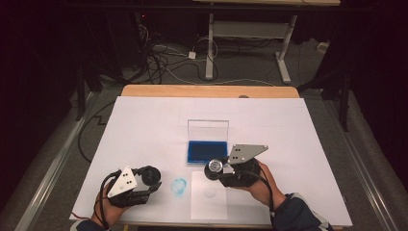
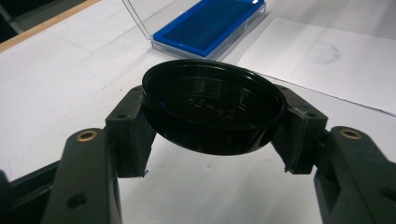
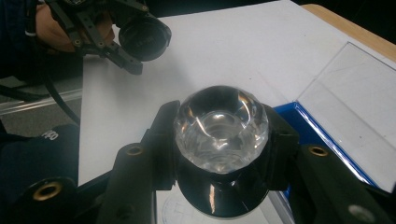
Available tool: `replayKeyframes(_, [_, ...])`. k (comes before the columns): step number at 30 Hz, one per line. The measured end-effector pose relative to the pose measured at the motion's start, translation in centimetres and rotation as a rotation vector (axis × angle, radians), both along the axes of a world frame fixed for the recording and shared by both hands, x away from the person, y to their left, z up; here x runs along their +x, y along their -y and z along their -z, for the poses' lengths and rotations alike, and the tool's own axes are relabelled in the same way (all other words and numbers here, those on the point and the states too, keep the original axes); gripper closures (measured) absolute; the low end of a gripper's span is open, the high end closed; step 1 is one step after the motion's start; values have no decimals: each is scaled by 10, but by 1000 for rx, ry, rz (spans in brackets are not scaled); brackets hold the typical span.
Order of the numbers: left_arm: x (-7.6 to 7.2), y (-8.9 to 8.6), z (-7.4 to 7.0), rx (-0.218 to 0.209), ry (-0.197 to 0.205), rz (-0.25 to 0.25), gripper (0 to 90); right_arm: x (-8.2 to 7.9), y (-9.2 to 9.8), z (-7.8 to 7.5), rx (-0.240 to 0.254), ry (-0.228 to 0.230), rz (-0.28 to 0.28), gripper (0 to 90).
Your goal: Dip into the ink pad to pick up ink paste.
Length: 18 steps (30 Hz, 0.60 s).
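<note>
My left gripper [image 1: 147, 180] at the near left is shut on a black round cap [image 1: 150, 173], held by its rim just above the table. In the left gripper view the cap [image 2: 212, 109] sits hollow side up between the jaws [image 2: 212, 128]. My right gripper [image 1: 217, 170] hovers over the near centre, shut on a round stamp with a clear faceted knob [image 1: 215, 167]. The knob [image 3: 220, 127] and its black base [image 3: 219, 193] stand between the right gripper's jaws [image 3: 220, 140]. An open blue ink pad [image 1: 207, 151] lies just beyond it.
A white sheet of paper [image 1: 209, 195] with a faint round print [image 1: 210, 193] lies at the front edge. A blue round smudge [image 1: 179, 185] marks the white table cover [image 1: 144, 125] beside it. The ink pad's clear lid [image 1: 208, 130] stands up behind the pad.
</note>
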State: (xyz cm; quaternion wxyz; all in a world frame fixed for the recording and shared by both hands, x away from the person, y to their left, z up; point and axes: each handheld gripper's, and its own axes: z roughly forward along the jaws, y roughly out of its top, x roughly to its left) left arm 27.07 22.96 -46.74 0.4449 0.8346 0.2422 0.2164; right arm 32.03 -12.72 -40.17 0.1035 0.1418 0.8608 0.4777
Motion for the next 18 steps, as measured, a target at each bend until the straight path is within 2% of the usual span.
replayKeyframes(18, [2,1,0,-2,-1,5,362,-3,-7,11,-27,-29,-22,568])
